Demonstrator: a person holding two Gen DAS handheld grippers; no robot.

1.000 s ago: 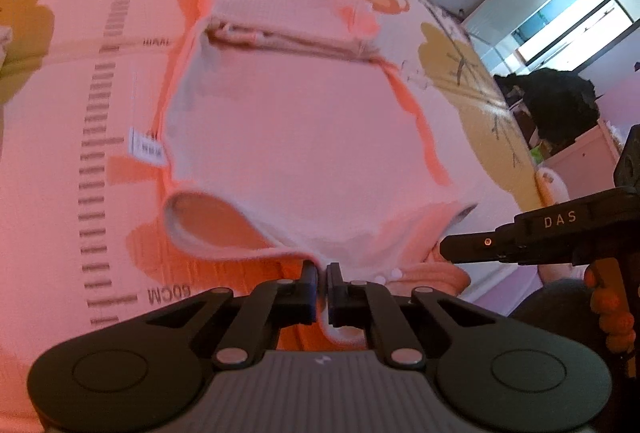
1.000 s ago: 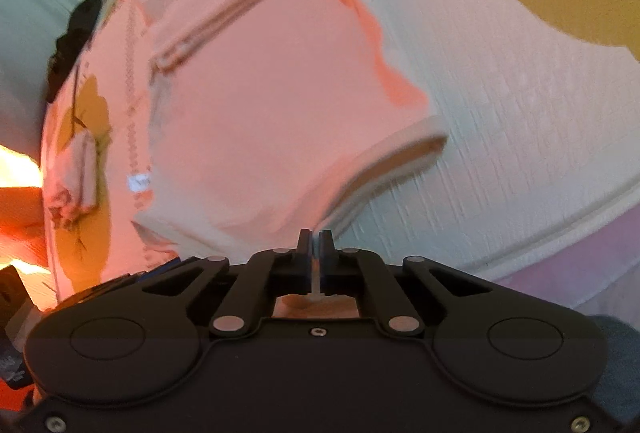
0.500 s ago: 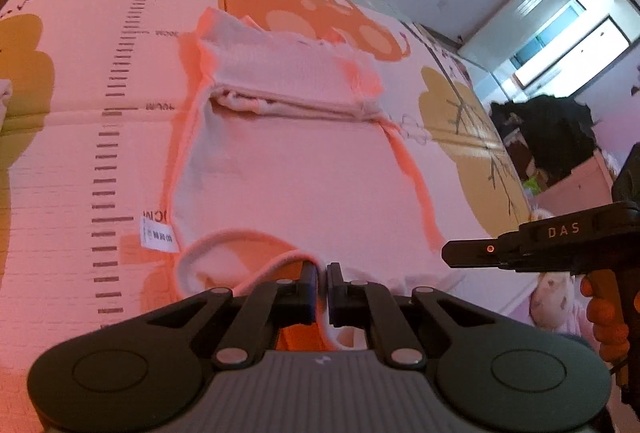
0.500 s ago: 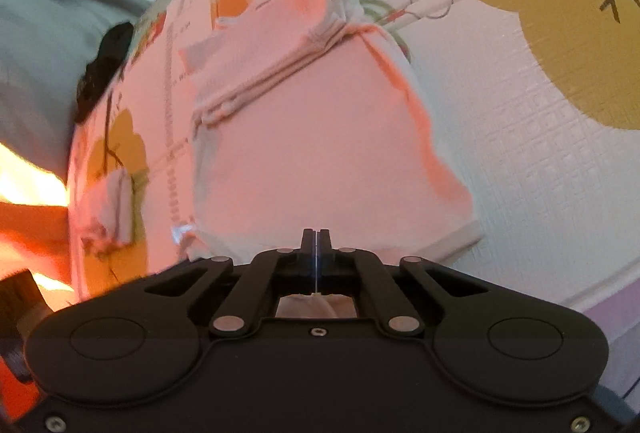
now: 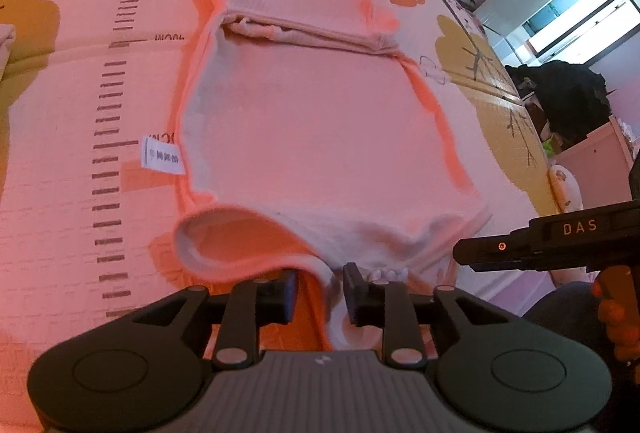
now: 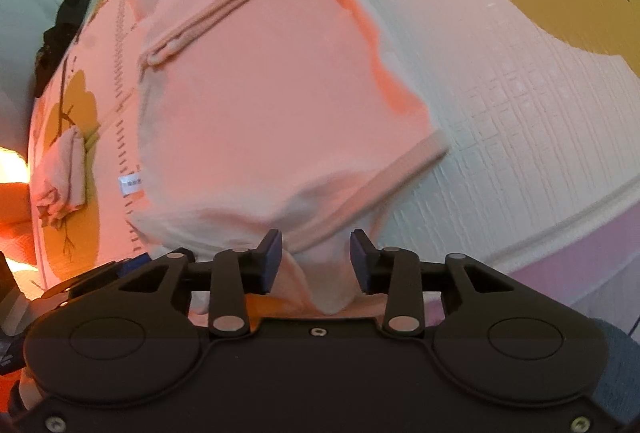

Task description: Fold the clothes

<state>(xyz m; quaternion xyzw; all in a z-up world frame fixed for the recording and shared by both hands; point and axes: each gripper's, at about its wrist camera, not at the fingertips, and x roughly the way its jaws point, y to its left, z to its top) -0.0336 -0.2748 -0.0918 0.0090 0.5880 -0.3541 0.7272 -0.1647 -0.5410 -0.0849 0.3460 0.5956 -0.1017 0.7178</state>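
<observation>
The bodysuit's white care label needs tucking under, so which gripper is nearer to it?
Left. The care label sticks out on the left gripper's side of the bodysuit; the right gripper is across the garment.

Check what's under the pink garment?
The garment lies on a printed play mat; its ruler markings run beside the garment's edge. Whatever mat print sits beneath the cloth is covered. A white tag sticks out.

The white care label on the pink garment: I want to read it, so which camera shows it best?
The left wrist view. There the care label lies large and flat beside the pink garment, its print visible though too blurred to read. In the right wrist view the label is only a small white sliver at the garment's edge.
</observation>
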